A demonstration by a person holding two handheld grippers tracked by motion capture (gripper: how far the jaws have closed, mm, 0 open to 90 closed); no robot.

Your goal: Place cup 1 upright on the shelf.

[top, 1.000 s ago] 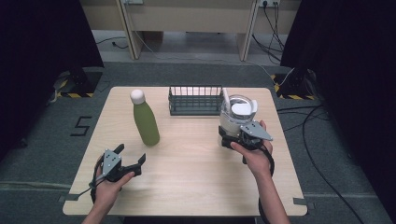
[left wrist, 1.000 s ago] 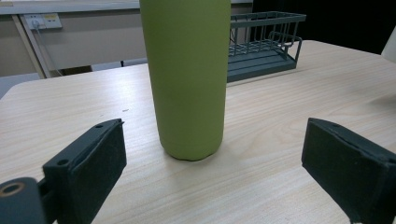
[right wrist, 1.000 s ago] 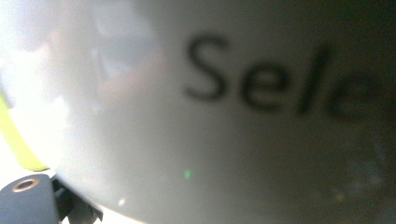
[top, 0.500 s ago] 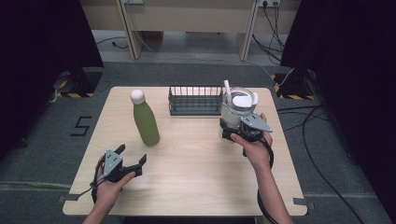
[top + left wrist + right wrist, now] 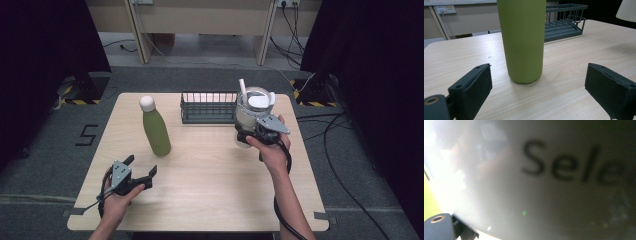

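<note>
Right gripper point(image 5: 250, 134): held in the person's right hand point(image 5: 270, 150) at the right side of the table; its jaws are clamped on the lower body of a clear tumbler, and no gap between pads and wall can be made out.
Clear tumbler point(image 5: 252, 111): gripped by the right gripper just beside the right end of the wire rack, upright, with a white lid and a white straw point(image 5: 243, 86) rising at its left. Whether its base touches the tabletop cannot be told. In the right gripper view its pale wall point(image 5: 529, 182) is seen very close, with blurred dark lettering across it.
Left gripper point(image 5: 142, 176): held in the person's left hand point(image 5: 116, 200) near the front left corner of the table; its jaws are apart, with nothing between them, though they have just been closing a little.
Green bottle point(image 5: 156, 131): standing upright on the table with a white cap point(image 5: 146, 103), left of the wire rack and beyond the left gripper, apart from it. In the left gripper view it point(image 5: 522, 42) is seen ahead of the open jaws.
Wire rack point(image 5: 207, 107): a dark wire basket set at the far middle of the table.
Table point(image 5: 210, 185): light wood.
</note>
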